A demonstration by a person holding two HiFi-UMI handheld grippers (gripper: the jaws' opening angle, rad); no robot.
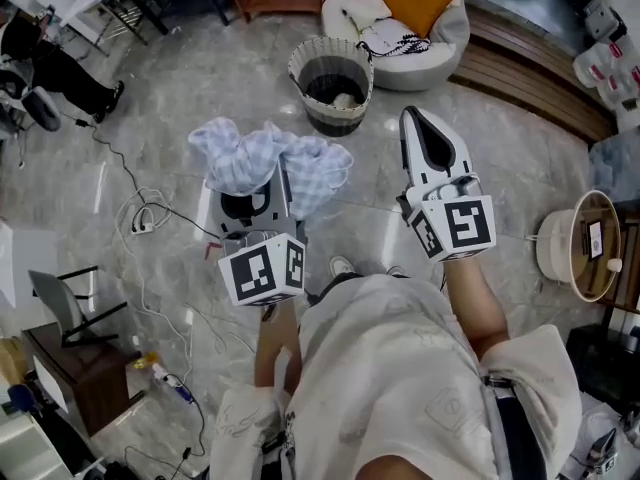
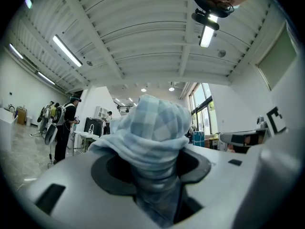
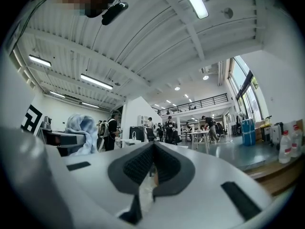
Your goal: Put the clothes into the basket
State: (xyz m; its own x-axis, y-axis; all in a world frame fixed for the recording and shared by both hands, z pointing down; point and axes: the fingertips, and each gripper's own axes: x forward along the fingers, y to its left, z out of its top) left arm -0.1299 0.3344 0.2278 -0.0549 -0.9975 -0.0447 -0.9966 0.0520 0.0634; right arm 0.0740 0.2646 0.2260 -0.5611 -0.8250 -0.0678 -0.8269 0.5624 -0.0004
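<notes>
We have the blue checked cloth (image 1: 270,158) bunched in the left gripper (image 1: 262,196), its jaws fairly wide but pressed on the wad, held level above the floor (image 1: 200,88) and short of the basket (image 1: 300,60). The right gripper (image 1: 418,126) is closed and empty. A pale item (image 1: 345,99) seems already inside; this drop remains. Bare floor lies ahead, and the beanbag (image 1: 440,53) crowds the basket's far rim.

My head camera looks steeply down on left gripper (image 1: 265,183) and right gripper (image 1: 418,118). Each gripper camera sits close behind its jaws, facing level. All three share the cloth (image 1: 270,158).
</notes>
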